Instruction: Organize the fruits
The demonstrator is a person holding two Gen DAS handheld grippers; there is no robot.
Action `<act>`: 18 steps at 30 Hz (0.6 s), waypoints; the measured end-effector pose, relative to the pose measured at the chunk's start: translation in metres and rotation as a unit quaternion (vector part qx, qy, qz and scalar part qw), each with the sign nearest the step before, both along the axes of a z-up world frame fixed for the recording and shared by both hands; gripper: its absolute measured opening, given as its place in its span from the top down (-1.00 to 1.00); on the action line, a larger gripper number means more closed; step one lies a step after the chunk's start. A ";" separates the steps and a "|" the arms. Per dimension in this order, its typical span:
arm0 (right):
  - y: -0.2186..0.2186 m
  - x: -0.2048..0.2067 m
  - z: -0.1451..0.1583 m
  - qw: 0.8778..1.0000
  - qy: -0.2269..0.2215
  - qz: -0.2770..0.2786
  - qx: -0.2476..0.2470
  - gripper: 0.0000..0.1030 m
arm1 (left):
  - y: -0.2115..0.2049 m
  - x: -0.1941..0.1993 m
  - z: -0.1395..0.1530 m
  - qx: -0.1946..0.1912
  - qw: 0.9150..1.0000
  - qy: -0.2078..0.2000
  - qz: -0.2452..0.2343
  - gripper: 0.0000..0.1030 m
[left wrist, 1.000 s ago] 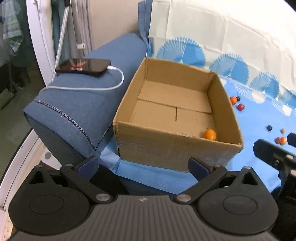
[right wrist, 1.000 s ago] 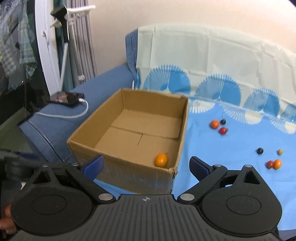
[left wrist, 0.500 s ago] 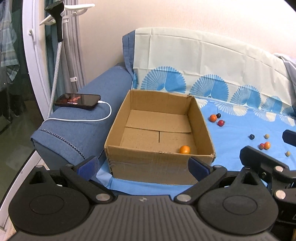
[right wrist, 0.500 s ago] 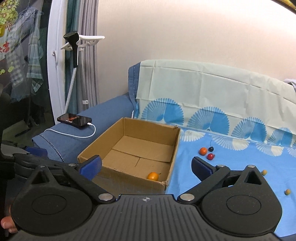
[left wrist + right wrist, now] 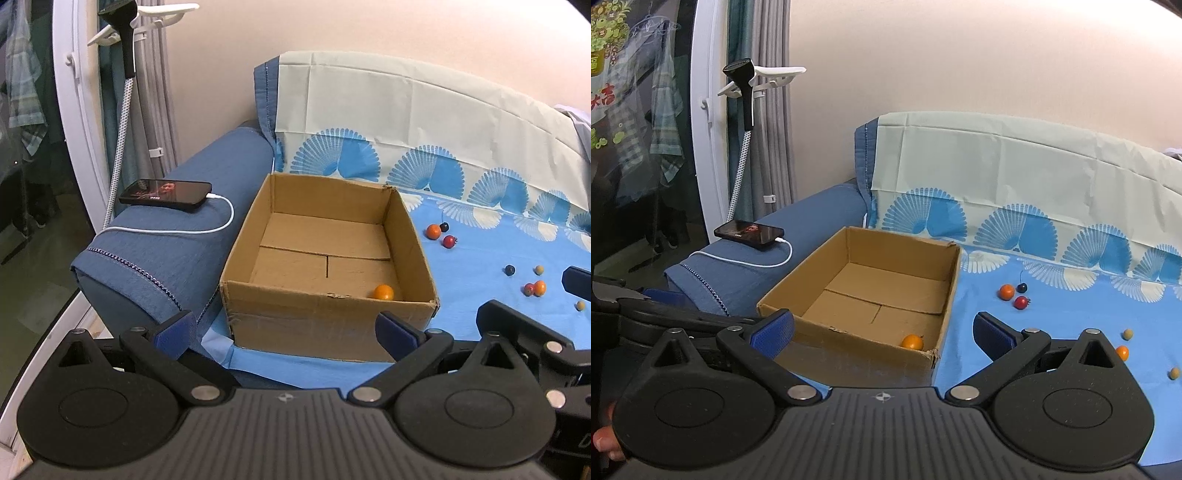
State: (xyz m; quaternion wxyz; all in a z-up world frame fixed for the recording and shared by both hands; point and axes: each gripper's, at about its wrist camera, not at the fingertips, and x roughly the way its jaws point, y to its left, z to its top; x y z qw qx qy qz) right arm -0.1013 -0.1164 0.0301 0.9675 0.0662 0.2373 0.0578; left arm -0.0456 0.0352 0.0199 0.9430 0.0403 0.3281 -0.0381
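An open cardboard box [image 5: 325, 317] [image 5: 849, 332] sits on a blue cloth over a sofa seat, with one orange fruit [image 5: 383, 291] [image 5: 912, 341] in its near right corner. Several small fruits lie loose on the cloth to the right: an orange one [image 5: 433, 231] [image 5: 1007, 292], a red one [image 5: 449, 241] [image 5: 1020, 302], a dark cherry [image 5: 444, 226] [image 5: 1022, 287], and more farther right [image 5: 535, 287]. My left gripper [image 5: 284, 330] is open and empty in front of the box. My right gripper [image 5: 882, 328] is open and empty, drawn back from the box.
A phone [image 5: 166, 192] [image 5: 749, 233] on a white charging cable rests on the blue sofa armrest [image 5: 155, 258] left of the box. A handheld steamer [image 5: 742, 96] on a stand and a glass door stand at the far left. The sofa back [image 5: 997, 166] is draped with cloth.
Both grippers have pulled back and up from the box, so it looks smaller and more of the sofa and wall shows. Both stay open. The orange fruit still lies in the box.
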 end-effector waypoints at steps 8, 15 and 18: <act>0.001 0.003 -0.003 1.000 0.008 -0.002 0.003 -0.98 | 0.001 0.002 -0.004 0.000 1.000 0.005 0.001 -1.00; 0.001 0.005 -0.005 1.000 0.012 -0.002 0.004 -0.98 | -0.001 0.004 -0.005 0.002 1.000 0.007 0.001 -1.00; 0.001 0.005 -0.006 1.000 0.013 -0.002 0.005 -0.98 | -0.001 0.005 -0.006 0.003 1.000 0.009 0.000 -1.00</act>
